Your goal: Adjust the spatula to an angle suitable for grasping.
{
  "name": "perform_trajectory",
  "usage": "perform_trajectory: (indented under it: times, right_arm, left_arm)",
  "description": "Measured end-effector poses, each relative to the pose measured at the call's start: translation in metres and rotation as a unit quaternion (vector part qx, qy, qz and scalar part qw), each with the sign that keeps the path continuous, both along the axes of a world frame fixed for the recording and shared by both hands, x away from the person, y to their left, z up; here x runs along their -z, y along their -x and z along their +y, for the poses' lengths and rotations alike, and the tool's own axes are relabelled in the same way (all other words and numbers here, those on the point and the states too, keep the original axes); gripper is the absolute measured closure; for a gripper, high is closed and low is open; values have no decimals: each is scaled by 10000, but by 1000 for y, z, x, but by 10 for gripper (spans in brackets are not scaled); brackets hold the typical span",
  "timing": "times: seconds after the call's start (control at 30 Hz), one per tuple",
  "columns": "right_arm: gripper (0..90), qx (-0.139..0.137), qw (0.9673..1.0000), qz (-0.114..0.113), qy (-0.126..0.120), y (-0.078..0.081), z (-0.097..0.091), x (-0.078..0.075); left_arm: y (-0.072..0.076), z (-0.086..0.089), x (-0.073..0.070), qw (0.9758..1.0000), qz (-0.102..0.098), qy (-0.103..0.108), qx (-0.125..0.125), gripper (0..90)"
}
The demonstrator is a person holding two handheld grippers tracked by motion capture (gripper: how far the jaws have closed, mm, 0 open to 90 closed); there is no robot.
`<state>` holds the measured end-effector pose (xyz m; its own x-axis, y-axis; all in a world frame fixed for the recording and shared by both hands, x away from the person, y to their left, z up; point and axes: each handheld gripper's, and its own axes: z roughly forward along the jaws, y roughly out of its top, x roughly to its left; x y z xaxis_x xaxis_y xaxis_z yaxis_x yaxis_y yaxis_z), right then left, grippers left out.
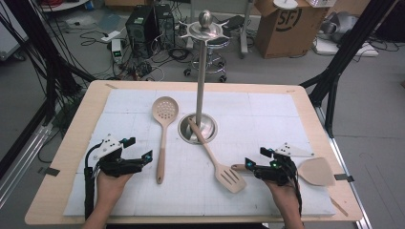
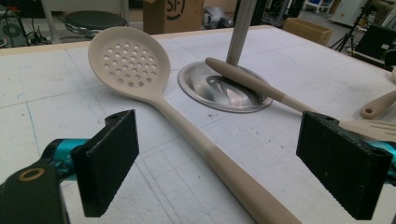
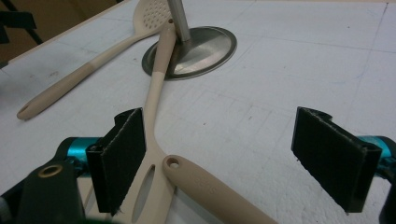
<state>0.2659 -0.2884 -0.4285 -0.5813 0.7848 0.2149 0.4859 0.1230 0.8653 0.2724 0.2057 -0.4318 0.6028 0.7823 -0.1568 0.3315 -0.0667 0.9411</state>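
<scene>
Three beige utensils lie on the white mat. A perforated spoon (image 1: pixel 162 138) (image 2: pixel 126 63) lies in front of my left gripper (image 1: pixel 138 149) (image 2: pixel 219 140), which is open, its pads either side of the spoon's handle without touching it. A slotted spatula (image 1: pixel 217 160) (image 3: pixel 156 79) rests its handle tip on the metal stand's base (image 1: pixel 197 128) (image 2: pixel 224 88) (image 3: pixel 196 51). My right gripper (image 1: pixel 256 157) (image 3: pixel 219 140) is open over the handle end of a solid spatula (image 1: pixel 315 171) (image 3: pixel 201 179), which lies between the pads untouched.
The stand's pole (image 1: pixel 202 71) rises from the base at the mat's middle to a hooked top (image 1: pixel 205 29). The wooden table edge (image 1: pixel 71 143) frames the mat. Computers, cables, a stool and a cardboard box (image 1: pixel 286 24) sit on the floor beyond.
</scene>
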Motion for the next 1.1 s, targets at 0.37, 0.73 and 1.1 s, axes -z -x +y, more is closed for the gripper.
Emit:
perform_trajectory:
  times: [0.37, 0.73, 1.1]
  right_arm:
    - [374, 90, 9997, 208, -18, -1, 0, 2]
    - [660, -205, 9993, 299, -2, -1, 1, 1]
    - [893, -562, 9957, 739, 81, -3, 5, 6]
  left_arm:
    - [-1, -1, 4, 9999, 102, 20, 24, 135]
    - [1, -1, 2, 10000, 28, 24, 41, 135]
    - [1, -1, 3, 10000, 36, 7, 43, 138]
